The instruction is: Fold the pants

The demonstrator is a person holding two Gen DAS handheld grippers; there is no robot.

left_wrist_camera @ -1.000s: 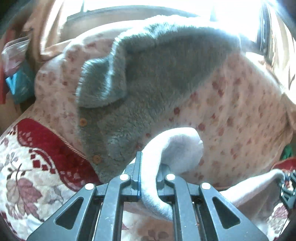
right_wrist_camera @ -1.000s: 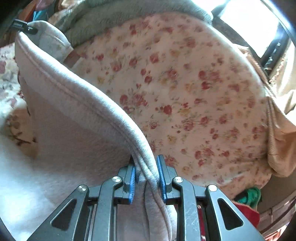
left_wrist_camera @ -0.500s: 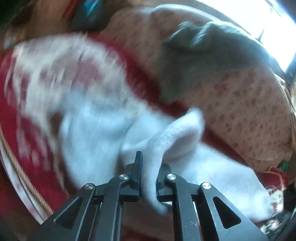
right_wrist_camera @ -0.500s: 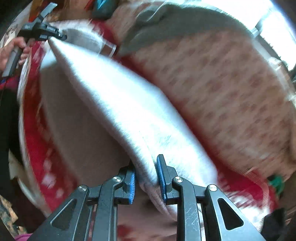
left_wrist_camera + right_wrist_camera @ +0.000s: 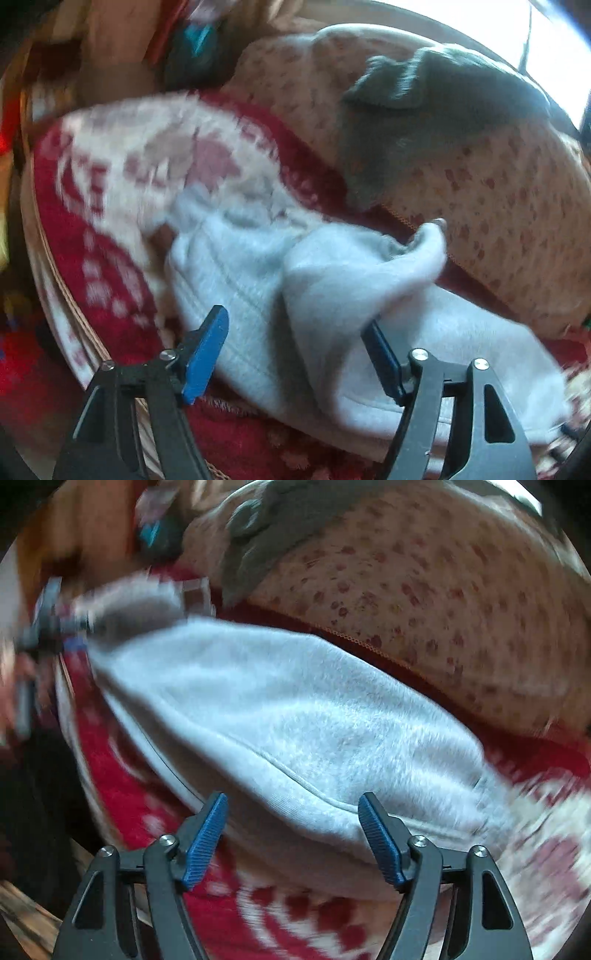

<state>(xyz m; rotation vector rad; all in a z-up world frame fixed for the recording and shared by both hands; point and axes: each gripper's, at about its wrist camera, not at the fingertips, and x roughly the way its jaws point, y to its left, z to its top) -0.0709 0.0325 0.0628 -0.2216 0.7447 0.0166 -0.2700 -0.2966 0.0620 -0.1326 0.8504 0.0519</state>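
The light grey fleece pants (image 5: 295, 280) lie folded on a red and white patterned blanket (image 5: 110, 192). In the left wrist view my left gripper (image 5: 295, 332) is open, its blue pads on either side of a loose fold of the pants. In the right wrist view the pants (image 5: 295, 709) stretch across the blanket (image 5: 295, 915), and my right gripper (image 5: 293, 814) is open just short of their hemmed edge. The left gripper (image 5: 48, 627) shows blurred at the far left end of the pants.
A floral quilt (image 5: 498, 206) is heaped behind the pants with a grey-green fleece garment (image 5: 424, 122) draped on it; both show in the right wrist view (image 5: 443, 590). Cluttered items (image 5: 192, 40) lie at the back left. The blanket's edge (image 5: 55, 280) drops off at the left.
Both grippers have opened and let go of the pants, which dropped from held up in the air onto the blanket. Both cameras swung down and back.
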